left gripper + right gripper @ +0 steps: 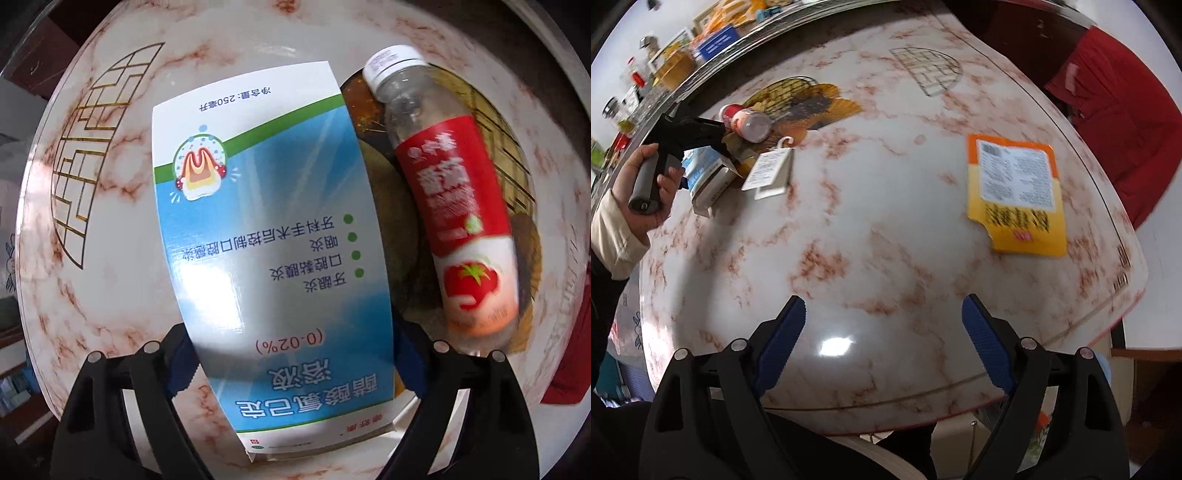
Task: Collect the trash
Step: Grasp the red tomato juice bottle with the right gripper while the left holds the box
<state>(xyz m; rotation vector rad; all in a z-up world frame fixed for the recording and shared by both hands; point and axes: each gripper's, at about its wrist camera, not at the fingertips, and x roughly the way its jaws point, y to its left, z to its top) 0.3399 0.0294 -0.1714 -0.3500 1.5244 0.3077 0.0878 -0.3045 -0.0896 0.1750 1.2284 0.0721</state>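
- A blue-and-white rectangular cardboard box (266, 236) printed with a tooth picture is seen lying flat on the marbled table.
- A clear plastic bottle with a white cap and red tomato label (447, 206) is laid on its side just beside the box.
- A flat orange-and-yellow foil packet (1015, 192), torn at one corner, is laid well apart from both.

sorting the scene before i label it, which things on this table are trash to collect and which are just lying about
Trash to collect:
- blue and white mouthwash box, between the left hand-held gripper's fingers
- empty tomato drink bottle
- orange and yellow packet
- white tag

Just lying about:
- jars and boxes on the shelf
- red cloth
- marble table
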